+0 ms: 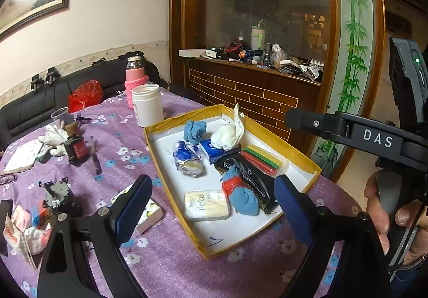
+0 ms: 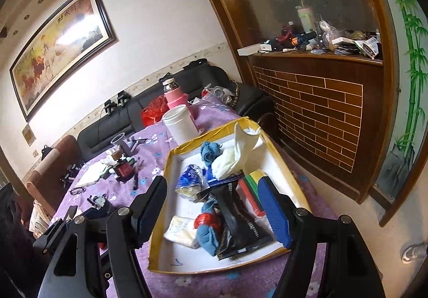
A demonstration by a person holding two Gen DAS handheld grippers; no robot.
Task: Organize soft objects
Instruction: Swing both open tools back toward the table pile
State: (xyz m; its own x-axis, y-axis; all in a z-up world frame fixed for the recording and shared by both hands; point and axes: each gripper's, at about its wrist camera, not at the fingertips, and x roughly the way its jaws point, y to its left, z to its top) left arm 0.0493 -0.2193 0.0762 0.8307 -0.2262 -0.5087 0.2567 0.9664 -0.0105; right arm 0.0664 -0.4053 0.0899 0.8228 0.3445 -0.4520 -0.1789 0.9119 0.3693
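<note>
1. The yellow-rimmed tray (image 1: 283,137) lies on the counter (image 1: 165,257) with its long axis running from 7 o'clock to 1 o'clock in the left wrist view.
2. Inside the tray are two blue cloth bundles: one (image 1: 195,130) at the far end, one (image 1: 242,197) tied with red near the black packet (image 1: 256,180). One white cloth (image 1: 228,134) rests on a blue tissue pack (image 1: 211,149), and one tissue pack (image 1: 206,204) lies nearer.
3. The tray's near corner is bare white floor, and purple cloth lies open in front of it.
4. The left tongs (image 1: 212,207) and the right tongs (image 2: 214,207) both stand wide apart, holding nothing, above the tray.
</note>
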